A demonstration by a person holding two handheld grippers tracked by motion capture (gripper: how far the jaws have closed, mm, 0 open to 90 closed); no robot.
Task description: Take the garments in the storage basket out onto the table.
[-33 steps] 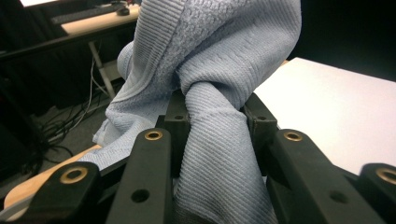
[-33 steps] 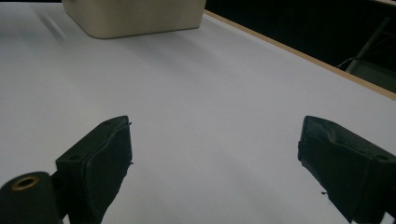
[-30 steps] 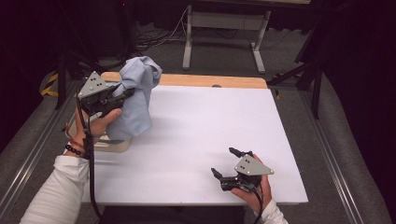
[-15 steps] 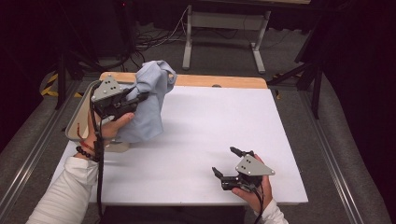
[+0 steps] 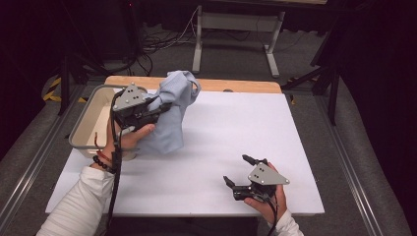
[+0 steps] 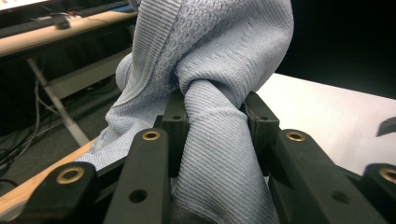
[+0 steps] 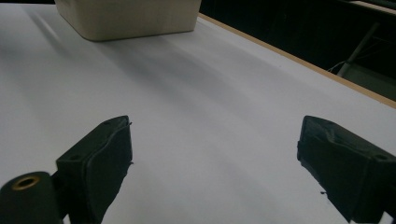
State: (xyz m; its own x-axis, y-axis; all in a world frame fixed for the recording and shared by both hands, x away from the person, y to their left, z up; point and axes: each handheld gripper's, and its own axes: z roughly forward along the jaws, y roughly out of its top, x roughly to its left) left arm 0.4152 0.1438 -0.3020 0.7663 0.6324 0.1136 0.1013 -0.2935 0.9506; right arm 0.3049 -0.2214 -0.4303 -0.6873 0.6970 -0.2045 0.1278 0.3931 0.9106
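Observation:
A light blue knitted garment [image 5: 176, 110] hangs bunched from my left gripper [image 5: 164, 106] above the left part of the white table [image 5: 236, 123], its lower end draped down by the bin. In the left gripper view the black jaws press on a twisted fold of the garment [image 6: 215, 70], so the left gripper [image 6: 212, 119] is shut on it. My right gripper [image 5: 235, 169] rests low at the table's front right, jaws wide apart. In the right gripper view the right gripper [image 7: 215, 158] has nothing but bare table [image 7: 210, 84] between its pads.
A beige rectangular bin [image 5: 84, 129] stands at the table's left edge, just left of the held garment; the bin [image 7: 126, 18] also shows far off in the right gripper view. A wooden strip [image 5: 236, 86] runs along the table's far edge. Metal frames and cables lie beyond.
My left gripper has carried the garment rightward, from over the bin toward the table's middle. The right gripper has stayed in place.

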